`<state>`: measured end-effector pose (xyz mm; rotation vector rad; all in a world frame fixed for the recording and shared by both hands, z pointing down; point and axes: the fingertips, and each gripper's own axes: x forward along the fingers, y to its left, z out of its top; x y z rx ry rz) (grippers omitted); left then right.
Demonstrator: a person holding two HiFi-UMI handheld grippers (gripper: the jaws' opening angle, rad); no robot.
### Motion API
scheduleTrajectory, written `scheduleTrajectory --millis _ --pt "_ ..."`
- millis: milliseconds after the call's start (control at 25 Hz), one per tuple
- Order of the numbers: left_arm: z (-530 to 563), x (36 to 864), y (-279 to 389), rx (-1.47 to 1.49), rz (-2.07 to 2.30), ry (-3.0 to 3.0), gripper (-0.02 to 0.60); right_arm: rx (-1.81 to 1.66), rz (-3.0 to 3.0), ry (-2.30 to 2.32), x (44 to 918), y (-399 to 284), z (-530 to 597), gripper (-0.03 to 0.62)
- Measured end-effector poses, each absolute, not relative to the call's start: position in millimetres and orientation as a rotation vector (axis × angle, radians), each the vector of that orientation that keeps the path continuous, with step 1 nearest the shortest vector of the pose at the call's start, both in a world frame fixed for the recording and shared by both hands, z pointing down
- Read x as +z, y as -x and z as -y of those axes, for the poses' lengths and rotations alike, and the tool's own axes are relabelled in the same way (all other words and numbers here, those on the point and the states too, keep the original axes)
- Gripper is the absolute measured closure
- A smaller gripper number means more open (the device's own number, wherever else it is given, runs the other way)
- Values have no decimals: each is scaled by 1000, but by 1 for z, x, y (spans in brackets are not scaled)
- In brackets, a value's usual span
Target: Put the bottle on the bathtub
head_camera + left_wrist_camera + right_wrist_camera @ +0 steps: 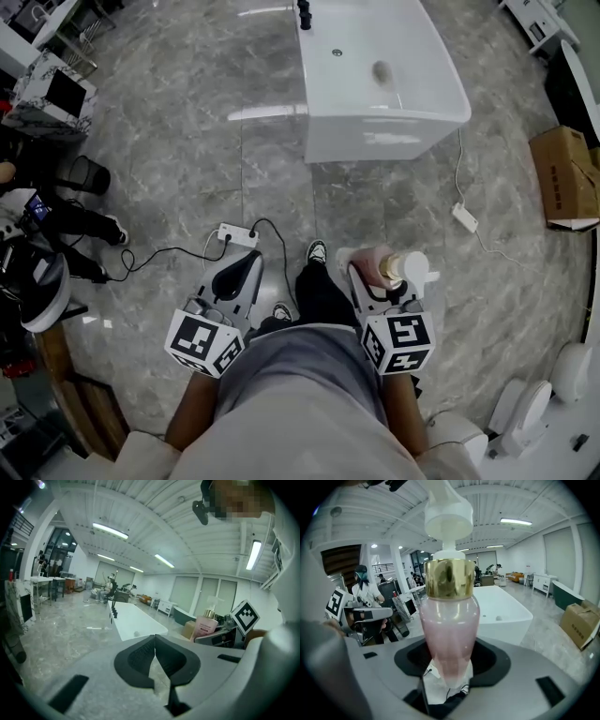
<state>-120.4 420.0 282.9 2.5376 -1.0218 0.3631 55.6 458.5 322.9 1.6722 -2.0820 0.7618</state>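
Head view: the person stands on the grey marble floor (169, 169) with both tools held low. The right gripper (367, 277) is clamped on the bottle (375, 260), whose white pump points toward 3 o'clock in the picture. The bathtub (375, 137) lies at 12 o'clock from that gripper, well apart across open floor, with its short end wall facing the person. The left gripper (234, 274) sits at 9 o'clock from the bottle and carries nothing. The right hand is plainly the one to make the placement.

Left gripper view: its jaws meet edge to edge with nothing between them (154, 656). The bathtub (136, 620) stretches away at 12 o'clock, and the bottle (205, 626) shows at 3 o'clock.

Right gripper view: the bottle (450, 630) stands upright between the jaws, gripped low on its body (450, 679), long axis running 6 to 12 o'clock. It is translucent pink with a shiny gold collar and a white pump head. The bathtub (506, 613) lies behind it at roughly 2 o'clock; judging by this, a walk forward comes before any setting down on the rim
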Motion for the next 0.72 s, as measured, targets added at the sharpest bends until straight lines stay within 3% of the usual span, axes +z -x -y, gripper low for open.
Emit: scheduleTrajectory --millis 720 --pt "-322 264 34 306 1088 -2518 572 748 2192 -1534 329 -118 -348 375"
